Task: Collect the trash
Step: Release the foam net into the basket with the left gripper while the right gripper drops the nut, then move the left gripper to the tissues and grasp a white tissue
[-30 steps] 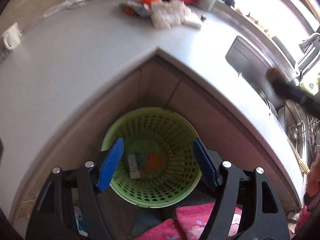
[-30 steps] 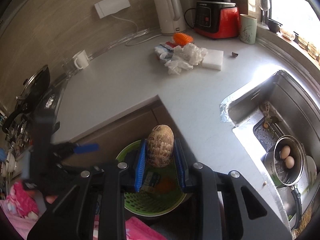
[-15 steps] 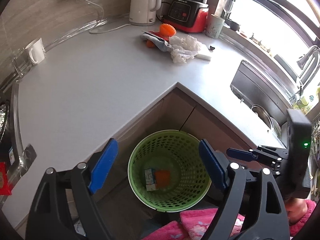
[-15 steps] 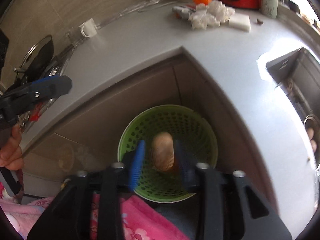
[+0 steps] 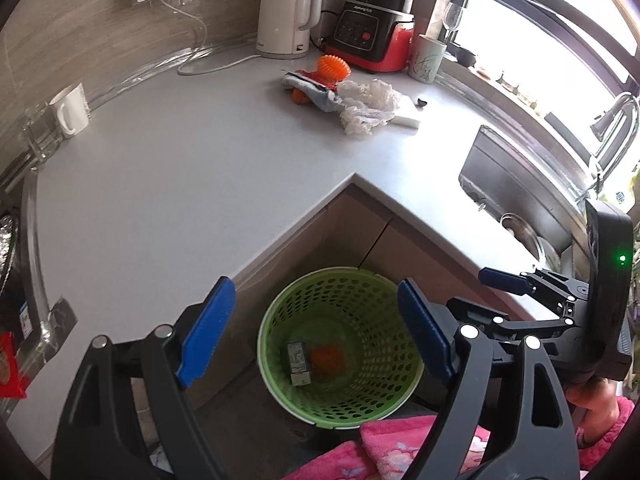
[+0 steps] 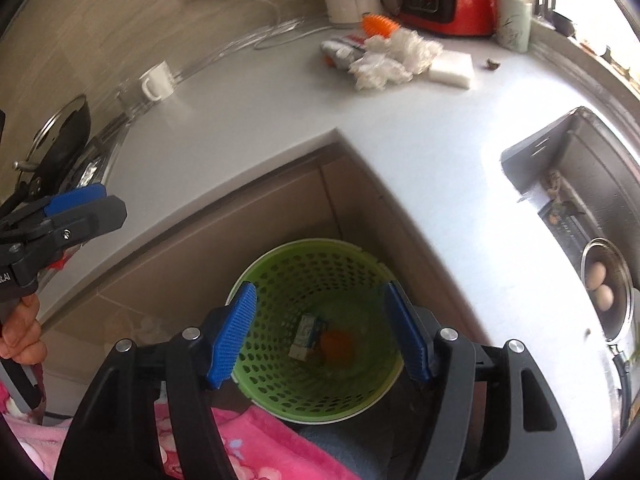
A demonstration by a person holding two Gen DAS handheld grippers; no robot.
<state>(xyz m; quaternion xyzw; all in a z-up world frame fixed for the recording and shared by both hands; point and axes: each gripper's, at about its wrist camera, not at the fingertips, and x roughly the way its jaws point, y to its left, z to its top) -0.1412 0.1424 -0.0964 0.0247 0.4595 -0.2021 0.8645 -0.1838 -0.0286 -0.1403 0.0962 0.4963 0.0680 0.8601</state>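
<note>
- Left gripper (image 5: 316,330): jaws wide apart, nothing between them. Green basket (image 5: 362,402) on the floor straight ahead and below the jaws, tucked into the cabinet corner. Higher than a second ago; much more of the table now in frame.
- Inside basket, seen between the left jaws: small carton (image 5: 299,361), orange piece (image 5: 328,359) touching it on the right. No brown lump visible from here.
- Beyond the left jaws, far across the table (image 5: 180,168): crumpled white wrapper (image 5: 368,106), flat packet (image 5: 310,90) just left of it, spiky orange ball (image 5: 334,68) behind, white sponge block (image 5: 408,120) on the right. Small dark scrap (image 5: 421,102) beside the block.
- Right gripper (image 6: 320,334): jaws opening, nothing between them now. A second ago held a brown rough lump over the basket; half a second ago lump still between the loosening jaws, low over the rim. Lump gone from the jaws. Not clearly seen in the basket bottom either, only carton (image 6: 307,336) and orange piece (image 6: 339,346); likely dropped in, resting place hidden or too blurred to tell.
- Meaning for task, as judged: one piece delivered, both grippers free. Remaining trash well ahead of both jaws on the far table; wrapper and packet the probable next pickups. Mug, kettle, blender probably not trash.
</note>
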